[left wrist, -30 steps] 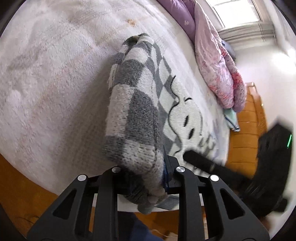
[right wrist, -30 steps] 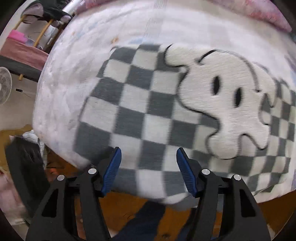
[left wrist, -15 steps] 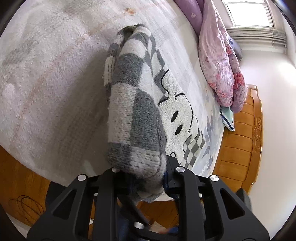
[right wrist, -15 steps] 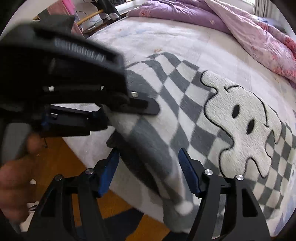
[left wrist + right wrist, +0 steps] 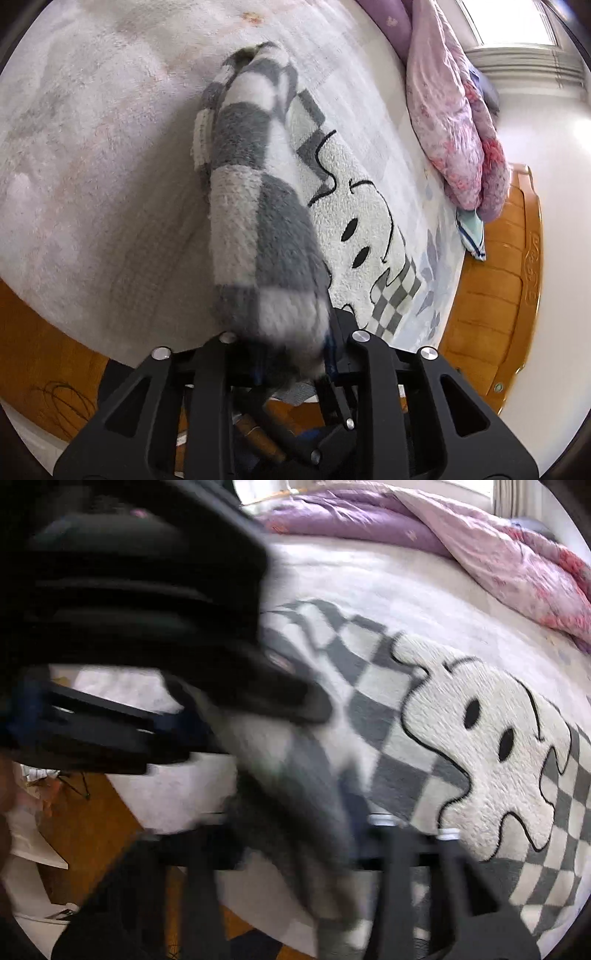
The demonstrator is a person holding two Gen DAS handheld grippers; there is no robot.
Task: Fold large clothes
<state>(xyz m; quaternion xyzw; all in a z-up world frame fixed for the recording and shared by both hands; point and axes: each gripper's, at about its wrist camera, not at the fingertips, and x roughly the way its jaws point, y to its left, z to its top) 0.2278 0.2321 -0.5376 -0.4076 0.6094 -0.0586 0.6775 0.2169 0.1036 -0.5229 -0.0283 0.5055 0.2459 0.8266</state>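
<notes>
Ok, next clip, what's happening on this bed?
A person with two handheld grippers is folding a grey-and-white checkered sweater with a cartoon ghost face, spread on the bed. The left gripper is shut on a bunched edge of the sweater, lifted near the bed's edge. The right gripper is at the same lifted edge with cloth between its fingers, but blur hides whether it has closed. A pink quilt lies bunched along the far side.
</notes>
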